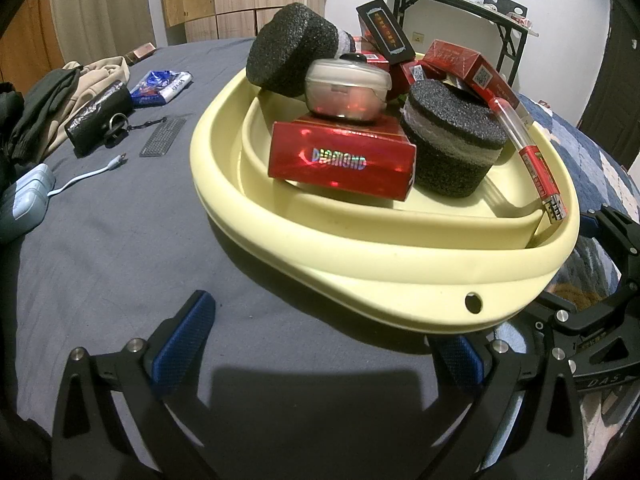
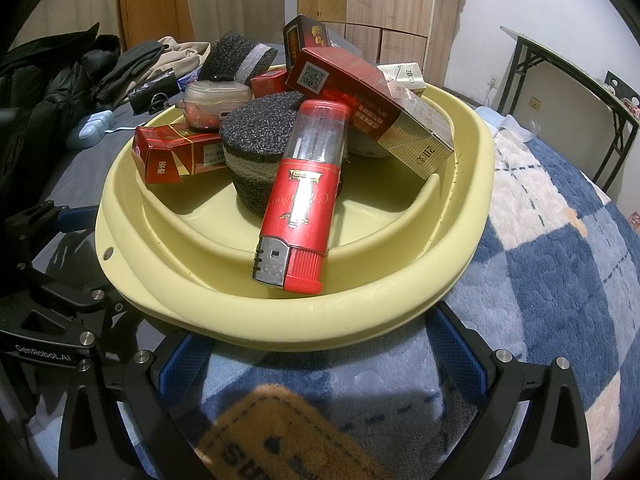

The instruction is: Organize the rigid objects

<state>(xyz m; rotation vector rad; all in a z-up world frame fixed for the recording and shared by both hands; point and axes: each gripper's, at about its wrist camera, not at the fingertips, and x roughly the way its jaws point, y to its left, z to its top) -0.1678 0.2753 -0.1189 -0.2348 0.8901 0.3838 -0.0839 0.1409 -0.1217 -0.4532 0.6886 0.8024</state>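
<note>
Red lighter [image 2: 298, 196] propped on cream basin [image 2: 360, 312] rim, long axis pointing straight at right gripper [image 2: 320, 364], nearer than left gripper [image 1: 324, 344]. Both grippers spread wide, empty, probably just short of rim.

Smooth matt plastic basin [image 1: 360, 256]; rough foam pucks [image 1: 452, 144].

My left gripper [image 1: 320, 344] sits low with its blue-padded fingers [image 1: 182, 336] spread wide, nothing between them. My right gripper [image 2: 320, 356] is spread the same way, empty too. Each one shows at the edge of the other's view.
</note>
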